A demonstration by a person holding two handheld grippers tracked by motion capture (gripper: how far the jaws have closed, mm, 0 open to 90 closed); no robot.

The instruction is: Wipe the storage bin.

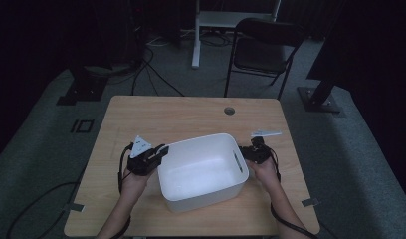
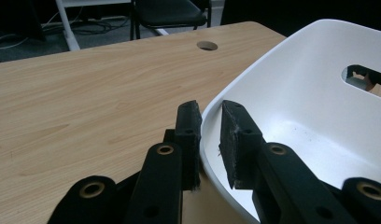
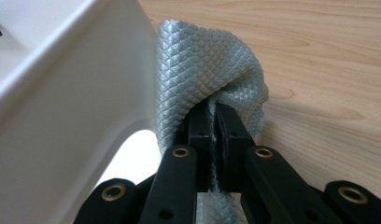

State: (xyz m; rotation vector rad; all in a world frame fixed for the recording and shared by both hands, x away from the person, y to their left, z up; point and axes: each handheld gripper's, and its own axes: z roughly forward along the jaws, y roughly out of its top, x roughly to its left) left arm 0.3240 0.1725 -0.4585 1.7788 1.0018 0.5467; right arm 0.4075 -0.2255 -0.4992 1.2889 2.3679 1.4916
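Between my left gripper's [image 2: 209,116] jaws runs the near rim of the white plastic bin [image 2: 314,116]: one pad outside the wall, one inside, a gap still visible on each side, so the jaws stand apart and not clamped. Ahead of that gripper, the left gripper view gives bare wooden table [image 2: 86,93] out to a round cable hole [image 2: 207,45], and the bin's handle slot [image 2: 366,77] on the far wall.

My right gripper [image 3: 214,116] is closed tight on a folded grey-blue cloth with a diamond weave [image 3: 202,60], bunched just beyond the jaw tips and touching the bin's outer wall [image 3: 62,93] at the gripper's left. To its right, open tabletop.

From the high view I see both grippers flanking the bin [image 1: 203,169], left gripper [image 1: 158,152] at one short side, right gripper [image 1: 248,152] at the other; the cloth isn't discernible there. A small white part [image 1: 265,133] lies on the table just beyond the right gripper. Table edge well clear behind both hands.
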